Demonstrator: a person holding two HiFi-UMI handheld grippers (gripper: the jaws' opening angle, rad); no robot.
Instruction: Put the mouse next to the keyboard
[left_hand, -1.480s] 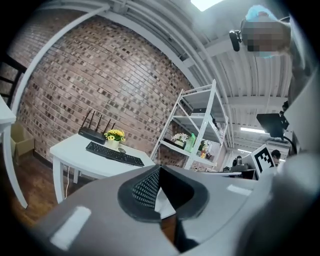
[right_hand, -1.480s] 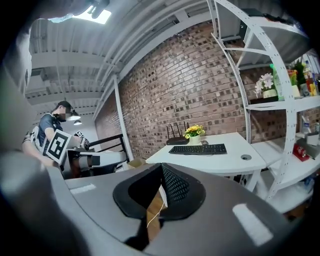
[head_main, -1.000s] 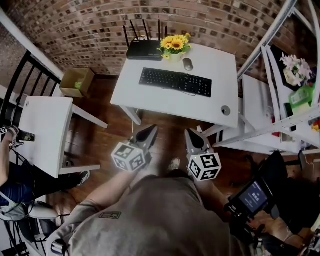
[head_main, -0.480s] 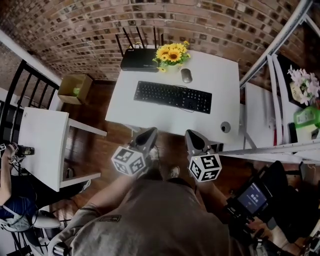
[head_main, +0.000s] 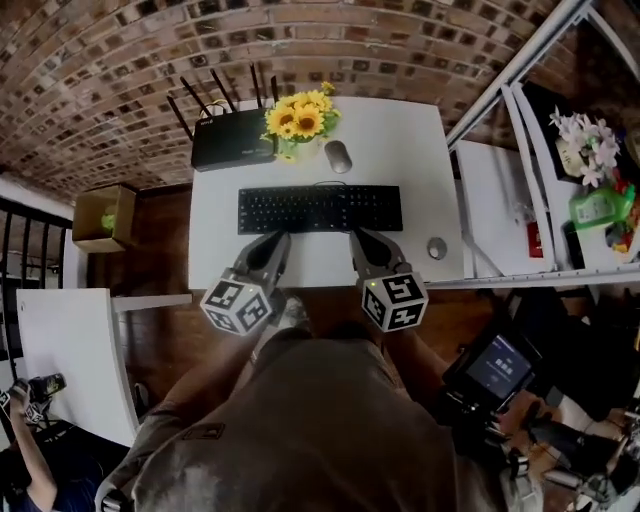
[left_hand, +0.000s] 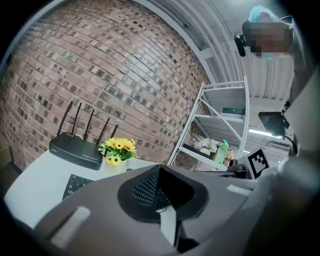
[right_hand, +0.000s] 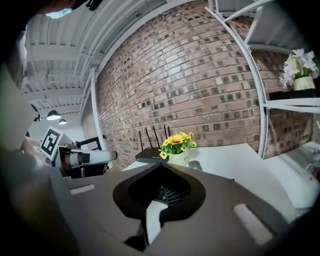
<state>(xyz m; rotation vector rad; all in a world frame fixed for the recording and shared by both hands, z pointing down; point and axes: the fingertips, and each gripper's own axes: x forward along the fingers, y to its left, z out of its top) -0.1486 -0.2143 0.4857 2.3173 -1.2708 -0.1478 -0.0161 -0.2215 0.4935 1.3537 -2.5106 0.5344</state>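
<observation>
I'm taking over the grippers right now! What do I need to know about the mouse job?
Left gripper: shut, empty, above the white table at the near edge of the black keyboard.
Right gripper: shut, empty, also at the keyboard's near edge.
Grey oval mouse: behind the keyboard, beside the sunflower pot; neither gripper touches it.
Done: nothing yet.
Left: open one gripper, reach past the keyboard, grasp the mouse and set it down next to the keyboard, probably at its right end.
</observation>
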